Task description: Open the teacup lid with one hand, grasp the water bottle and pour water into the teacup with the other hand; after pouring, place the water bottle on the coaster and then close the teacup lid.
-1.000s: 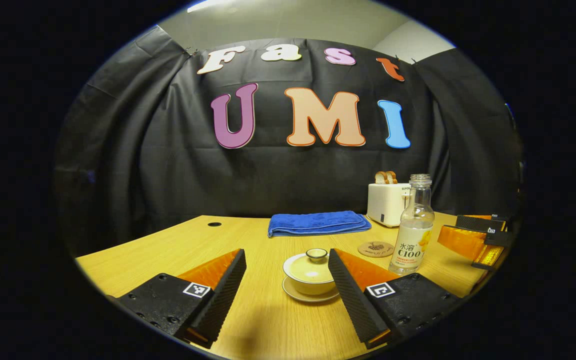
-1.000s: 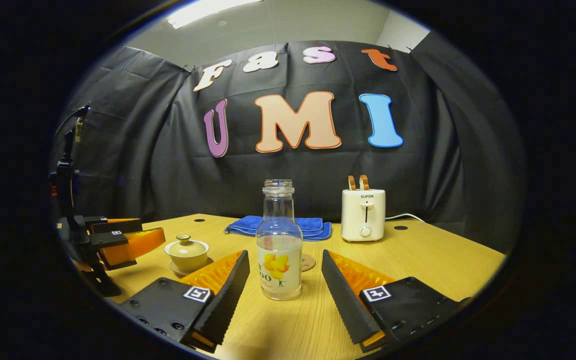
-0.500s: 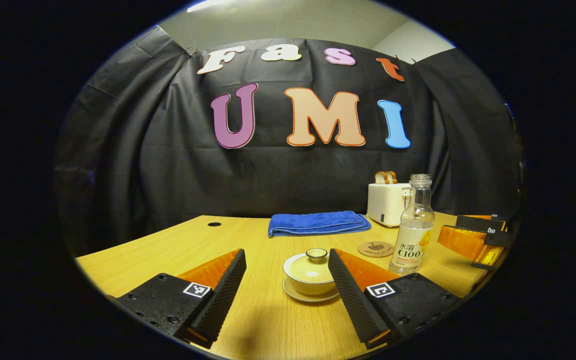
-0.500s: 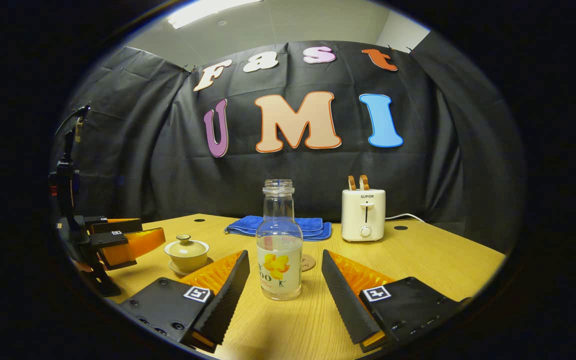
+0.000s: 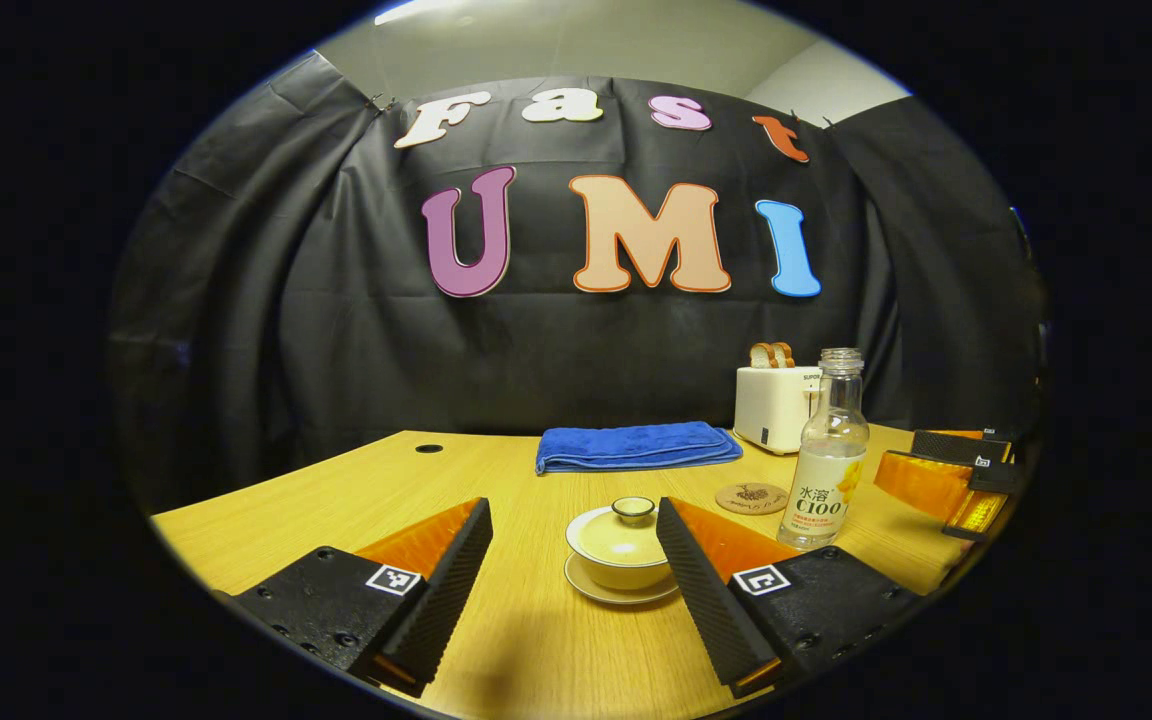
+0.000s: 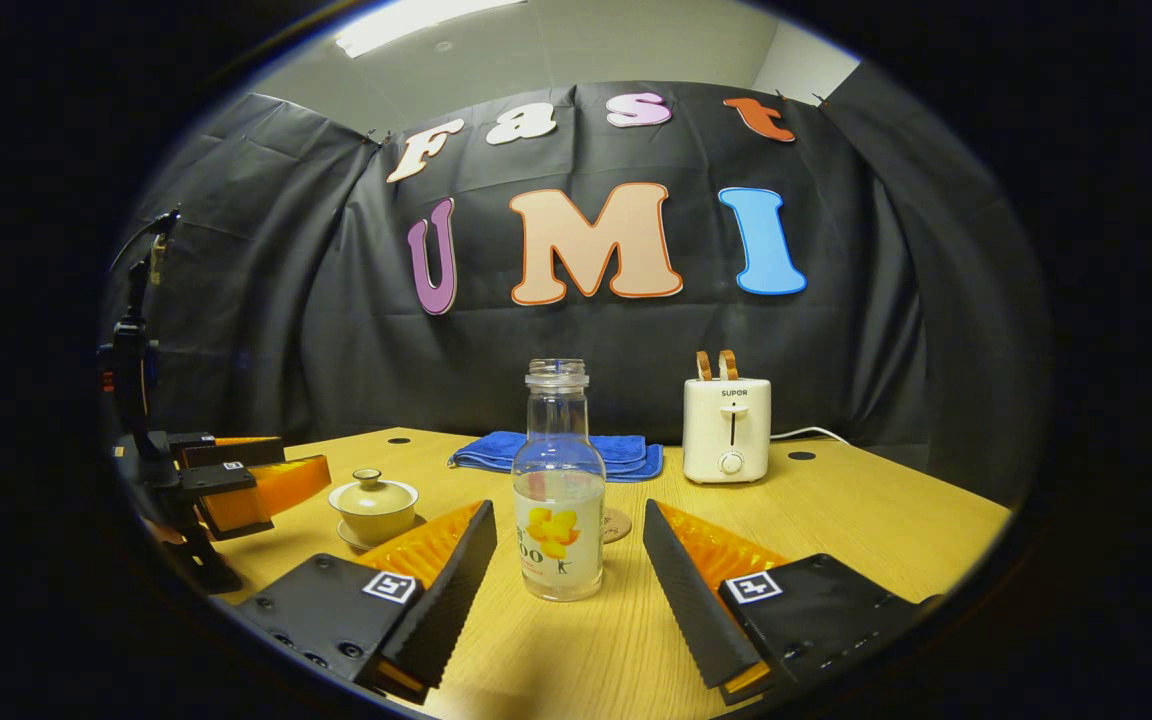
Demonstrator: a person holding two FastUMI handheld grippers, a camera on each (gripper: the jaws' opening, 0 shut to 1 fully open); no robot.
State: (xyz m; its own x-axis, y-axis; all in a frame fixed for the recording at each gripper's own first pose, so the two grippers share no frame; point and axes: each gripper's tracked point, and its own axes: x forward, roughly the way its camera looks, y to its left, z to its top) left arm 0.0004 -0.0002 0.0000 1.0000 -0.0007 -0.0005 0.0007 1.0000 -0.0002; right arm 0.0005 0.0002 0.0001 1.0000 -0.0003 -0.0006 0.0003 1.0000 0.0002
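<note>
Teacup, lid on, sits on its saucer on the bench; our left tool gapes wide before it, empty. We see the uncapped bottle upright between our right tool's spread fingers, untouched. Coaster lies just beside the bottle

On a table before the booth's cloth wall, a lidded teacup sits on its saucer near the front, seen in the left gripper view. To its right and slightly behind lies a coaster, and just right of that coaster stands an upright water bottle. Behind them, a folded towel lies along the back edge. A toaster stands to the towel's right, behind the bottle.
</note>
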